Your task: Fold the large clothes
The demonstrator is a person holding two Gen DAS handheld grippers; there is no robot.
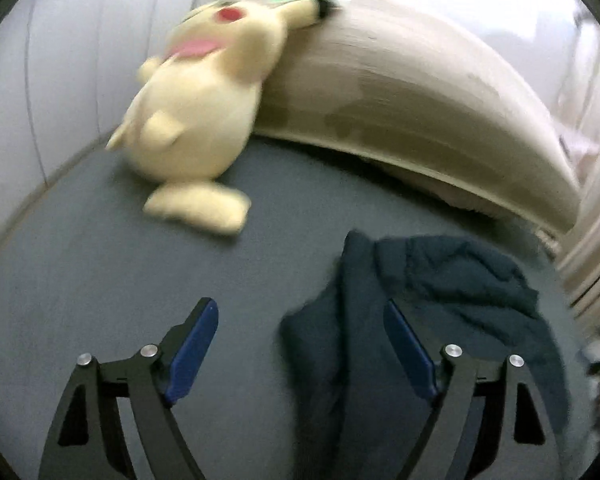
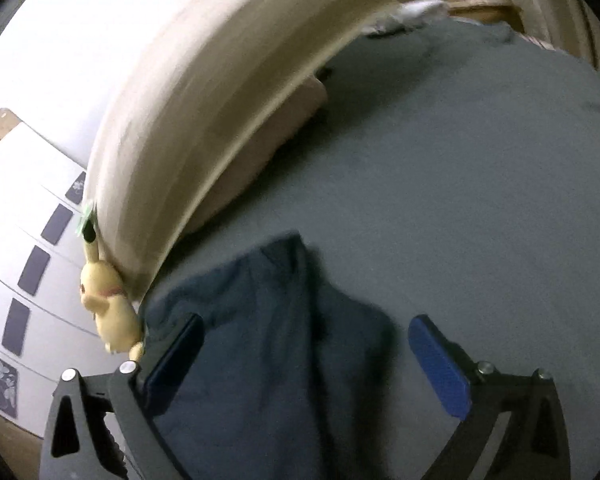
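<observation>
A dark teal garment (image 1: 440,312) lies crumpled on the grey-blue bed sheet (image 1: 100,280). My left gripper (image 1: 300,320) is open and empty above the sheet, with the garment's left edge under its right finger. In the right wrist view the same garment (image 2: 268,340) lies between and under the fingers of my right gripper (image 2: 306,340), which is open and holds nothing. Both views are blurred by motion.
A yellow plush toy (image 1: 196,120) leans against the beige headboard (image 1: 400,80) at the bed's far side; it also shows in the right wrist view (image 2: 108,304). A white wardrobe (image 2: 28,240) with dark panels stands left. Bare sheet (image 2: 480,180) spreads to the right.
</observation>
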